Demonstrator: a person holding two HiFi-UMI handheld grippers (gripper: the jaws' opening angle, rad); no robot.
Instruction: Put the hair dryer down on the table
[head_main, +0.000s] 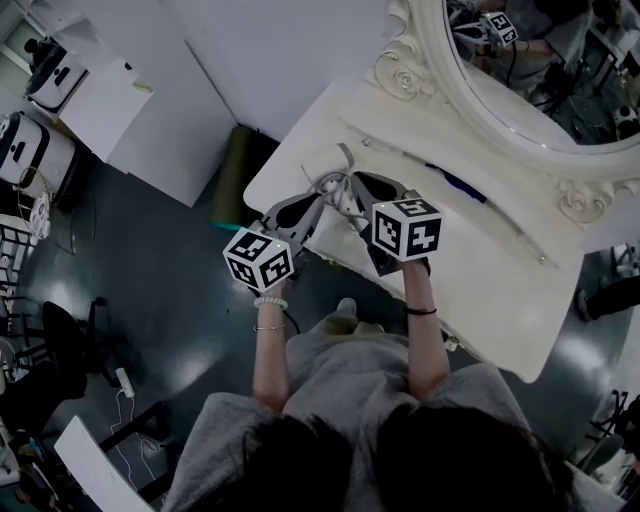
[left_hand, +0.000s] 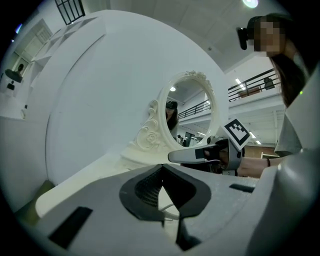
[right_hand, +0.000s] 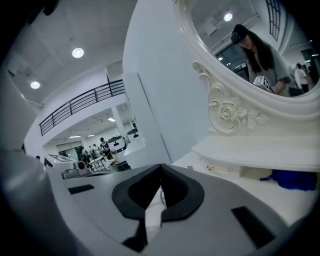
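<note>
On the front left corner of the white dressing table (head_main: 480, 290) lies a pale shape with a looped white cord (head_main: 338, 192); I cannot make out the hair dryer's body. My left gripper (head_main: 322, 188) points at it from the left, jaws shut tip to tip (left_hand: 161, 169), and the cord (left_hand: 170, 209) shows behind them. My right gripper (head_main: 358, 181) reaches in from the right, also shut (right_hand: 160, 167). A white strip (right_hand: 151, 217) shows in the slit between its pads; whether it is gripped I cannot tell. The left gripper view also catches the right gripper (left_hand: 172, 157).
An ornate oval mirror (head_main: 540, 70) stands at the table's back. A blue object (head_main: 455, 183) (right_hand: 295, 180) lies under its frame, beside a small drawer knob (right_hand: 210, 166). A dark green roll (head_main: 232, 175) leans by the table's left end. White cabinets (head_main: 100, 105) stand at far left.
</note>
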